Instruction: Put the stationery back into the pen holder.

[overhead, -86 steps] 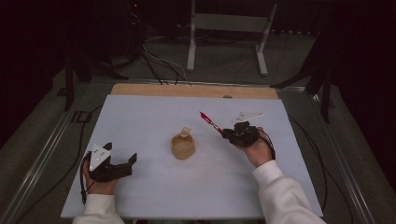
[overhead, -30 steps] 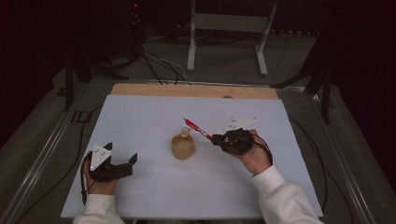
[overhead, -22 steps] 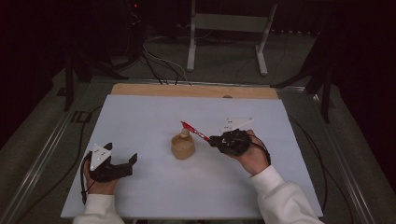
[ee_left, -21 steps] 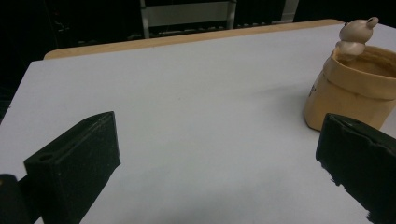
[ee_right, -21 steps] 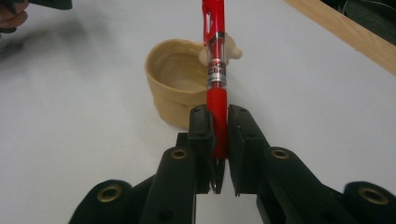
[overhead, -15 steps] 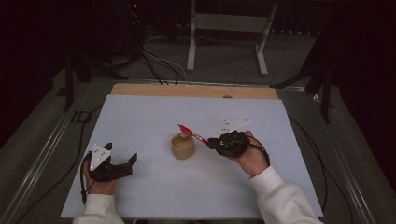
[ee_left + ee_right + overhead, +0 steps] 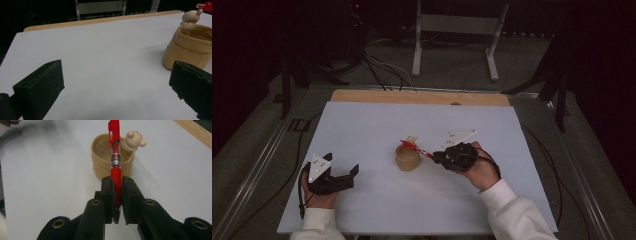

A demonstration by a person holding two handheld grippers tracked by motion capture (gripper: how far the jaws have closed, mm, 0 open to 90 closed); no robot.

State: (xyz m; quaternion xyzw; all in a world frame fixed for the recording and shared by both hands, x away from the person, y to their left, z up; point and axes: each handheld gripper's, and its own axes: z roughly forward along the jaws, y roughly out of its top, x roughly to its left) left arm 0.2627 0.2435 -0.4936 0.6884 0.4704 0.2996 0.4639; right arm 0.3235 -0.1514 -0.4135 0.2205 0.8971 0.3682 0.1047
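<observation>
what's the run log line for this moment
right gripper: shut on red pen | pen over beige cup | left gripper: open, idle on table

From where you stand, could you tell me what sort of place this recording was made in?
Probably a lab or studio set up for recording. A white table stands in a dark room, cables trail over the floor behind it, and a metal stand is at the back.

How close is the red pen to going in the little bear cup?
Picked up already: the right gripper is shut on the red pen, so grabbing it is done. Right now the pen's clip end hangs over the open top of the tan bear cup, slanted rather than upright. Left to do: tip it in and let go. The left gripper rests open on the white table, away from the cup.
</observation>
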